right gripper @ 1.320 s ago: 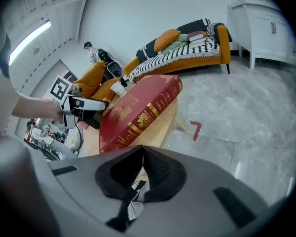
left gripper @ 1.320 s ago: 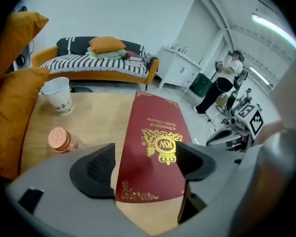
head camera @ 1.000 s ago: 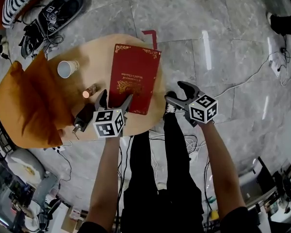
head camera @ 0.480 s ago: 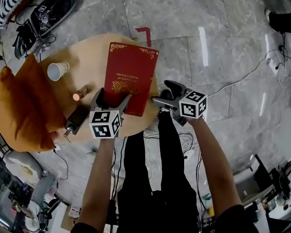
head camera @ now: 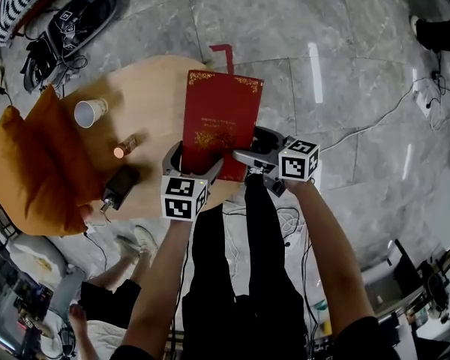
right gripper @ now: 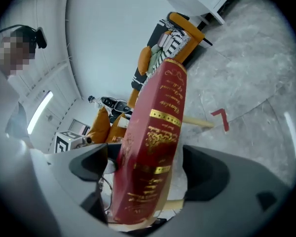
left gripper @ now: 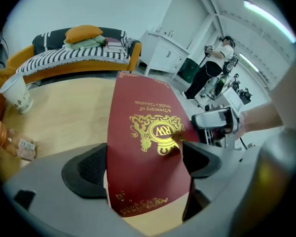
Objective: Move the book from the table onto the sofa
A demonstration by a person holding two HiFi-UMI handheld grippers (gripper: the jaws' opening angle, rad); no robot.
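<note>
The red book (head camera: 223, 118) with gold print lies on the round wooden table (head camera: 150, 88), its near end past the table's front edge. My left gripper (head camera: 193, 160) is open astride that near end. In the left gripper view its left pad sits at the book's (left gripper: 148, 147) left edge and its right finger overlaps the cover. My right gripper (head camera: 249, 145) is open at the book's near right side. Its jaws have just been opening, and the book's spine (right gripper: 153, 152) stands between them with a gap at the right pad. The striped sofa (left gripper: 79, 58) stands beyond the table.
A paper cup (head camera: 88, 112), a small bottle (head camera: 124, 147) and a black device (head camera: 118, 186) sit on the table's left part. An orange cushion (head camera: 37, 163) lies at its left. Red tape (head camera: 223, 55) marks the floor. Another person (head camera: 112, 291) crouches at lower left.
The left gripper and the book have shifted right, and the book has turned so its near end lies at the right gripper. The right gripper has barely moved. A person has appeared at lower left.
</note>
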